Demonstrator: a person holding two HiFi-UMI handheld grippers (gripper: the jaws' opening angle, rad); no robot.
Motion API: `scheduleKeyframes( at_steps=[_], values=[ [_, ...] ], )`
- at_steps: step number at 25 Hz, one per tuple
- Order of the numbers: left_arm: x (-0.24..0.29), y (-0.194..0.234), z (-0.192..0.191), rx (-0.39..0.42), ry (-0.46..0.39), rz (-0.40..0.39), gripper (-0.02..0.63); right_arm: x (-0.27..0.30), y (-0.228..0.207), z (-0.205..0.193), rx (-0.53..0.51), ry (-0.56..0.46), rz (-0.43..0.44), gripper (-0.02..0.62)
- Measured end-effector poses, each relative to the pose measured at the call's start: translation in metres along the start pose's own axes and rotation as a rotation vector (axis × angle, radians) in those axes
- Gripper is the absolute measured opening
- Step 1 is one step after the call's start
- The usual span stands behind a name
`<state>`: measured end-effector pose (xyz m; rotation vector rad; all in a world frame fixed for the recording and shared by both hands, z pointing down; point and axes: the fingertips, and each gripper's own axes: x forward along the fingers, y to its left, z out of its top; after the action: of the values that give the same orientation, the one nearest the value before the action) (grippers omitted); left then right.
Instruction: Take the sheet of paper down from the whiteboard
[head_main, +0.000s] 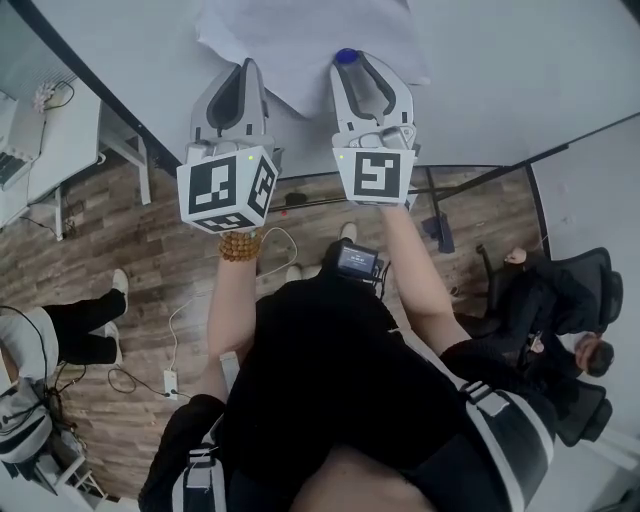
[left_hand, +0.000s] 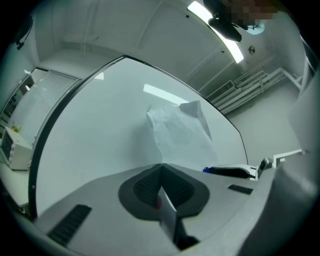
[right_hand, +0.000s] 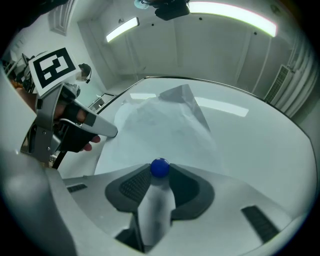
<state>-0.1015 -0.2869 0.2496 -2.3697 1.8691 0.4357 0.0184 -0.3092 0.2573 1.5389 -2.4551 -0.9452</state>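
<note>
Black top (head_main: 330, 380) fills btm of head view, both forearms reach fwd to whiteboard (left_hand: 100, 135). L claw (left_hand: 161, 167): jaws pressed together, pinching lower edge of sheet of paper (left_hand: 177, 132). Sheet crumpled, lies against board, top corner folded over. R claw (head_main: 358, 60) just beside L claw, jaws spread wide round blue-tipped white cylinder (right_hand: 160, 168), gripping it lengthwise. Blue tip pokes out at jaw tips, by sheet's btm edge; contact w/ sheet unclear. Bead bracelet (head_main: 240, 245) on L wrist. Wood floor (head_main: 150, 230) below.
</note>
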Motion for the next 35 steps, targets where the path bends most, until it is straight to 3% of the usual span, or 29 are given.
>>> scheduleKeyframes(
  at_steps=[18,35],
  values=[
    [-0.024,-0.018,-0.070,-0.020,0.131,-0.018,0.009,0.001,0.003,-0.003,0.023,0.001,0.011,0.117],
    [-0.029,-0.024,-0.075,-0.019,0.135,-0.029,0.009,0.000,0.004,-0.004,0.044,0.025,0.019,0.115]
  ],
)
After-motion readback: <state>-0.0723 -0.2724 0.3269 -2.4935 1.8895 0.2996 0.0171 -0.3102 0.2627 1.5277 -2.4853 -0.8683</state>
